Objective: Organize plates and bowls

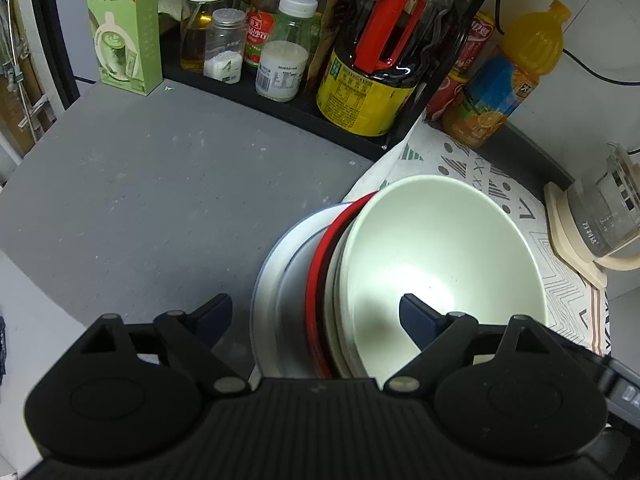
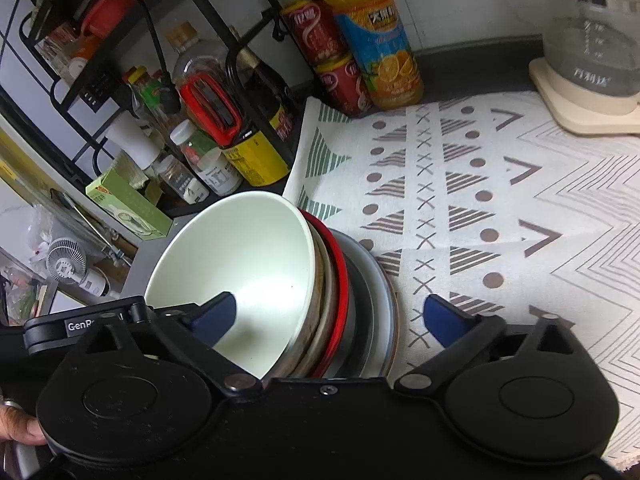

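Both grippers — left (image 1: 316, 316), right (image 2: 340, 318) — are gaping wide, holding nothing; the stack (image 2: 344, 280) is looking heavy, slick, breakable — grip opposite rims.

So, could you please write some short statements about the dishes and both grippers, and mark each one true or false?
1. The pale bowl sits on top of the stack. True.
2. The left hand-held gripper is shut on the bowl's rim. False: its jaws are open, one finger on each side of the stack's edge, pressing nothing.
3. A red-rimmed dish lies in the stack under the bowl. True.
4. The right hand-held gripper is open. True.
5. The juice bottle lies on its side on the cloth. False: it stands upright next to red cans, behind the cloth.
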Tool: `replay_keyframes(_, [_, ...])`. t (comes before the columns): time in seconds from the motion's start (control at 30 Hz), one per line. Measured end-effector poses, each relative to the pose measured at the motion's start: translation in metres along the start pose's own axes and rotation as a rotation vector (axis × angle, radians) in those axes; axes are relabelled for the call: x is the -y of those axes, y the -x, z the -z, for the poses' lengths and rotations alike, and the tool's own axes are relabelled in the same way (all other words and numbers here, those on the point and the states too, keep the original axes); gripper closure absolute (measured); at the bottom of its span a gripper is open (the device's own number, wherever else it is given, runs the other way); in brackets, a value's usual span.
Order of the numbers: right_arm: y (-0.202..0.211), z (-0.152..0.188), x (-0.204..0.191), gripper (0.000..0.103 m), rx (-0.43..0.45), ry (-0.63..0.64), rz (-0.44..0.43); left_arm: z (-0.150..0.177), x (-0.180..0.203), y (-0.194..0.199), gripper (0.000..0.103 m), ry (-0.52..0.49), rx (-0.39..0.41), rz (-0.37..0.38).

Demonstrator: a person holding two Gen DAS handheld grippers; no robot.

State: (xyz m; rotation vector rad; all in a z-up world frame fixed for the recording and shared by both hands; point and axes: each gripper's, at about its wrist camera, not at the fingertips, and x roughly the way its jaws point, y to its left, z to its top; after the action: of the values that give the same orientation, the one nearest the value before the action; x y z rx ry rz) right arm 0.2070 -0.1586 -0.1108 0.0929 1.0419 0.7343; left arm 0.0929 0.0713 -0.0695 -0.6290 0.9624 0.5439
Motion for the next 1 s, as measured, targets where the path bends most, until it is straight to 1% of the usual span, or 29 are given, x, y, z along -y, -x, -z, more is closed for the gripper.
replay_keyframes(0.17, [0.017,0.005,0.005,0.0,0.038,-0.021,0.017,0.003,0.001,0.011,0.01,-0.011,0.027,-0.012])
replay_keyframes(0.27, [0.029,0.01,0.009,0.0,0.06,-0.027,0.029,0.004,0.0,0.016,0.008,-0.003,0.02,0.011])
replay_keyframes(0.3, [0.034,0.012,0.01,0.0,0.07,-0.027,0.037,0.005,0.001,0.018,0.006,-0.007,0.028,0.016])
replay_keyframes(0.33, [0.039,0.014,0.012,0.0,0.081,-0.027,0.044,0.007,0.003,0.021,0.002,-0.017,0.04,0.017])
replay_keyframes(0.37, [0.045,0.016,0.013,0.0,0.094,-0.027,0.051,0.009,0.005,0.024,0.0,-0.031,0.054,0.016])
replay_keyframes(0.47, [0.061,0.022,0.018,0.0,0.13,-0.028,0.064,0.013,0.013,0.034,0.0,-0.069,0.094,0.011])
replay_keyframes(0.57, [0.079,0.028,0.025,0.0,0.162,-0.041,0.084,0.017,0.018,0.042,0.0,-0.095,0.117,0.028])
replay_keyframes(1.0, [0.139,0.061,0.044,0.0,0.257,-0.079,0.168,0.05,0.039,0.079,0.0,-0.19,0.162,0.086])
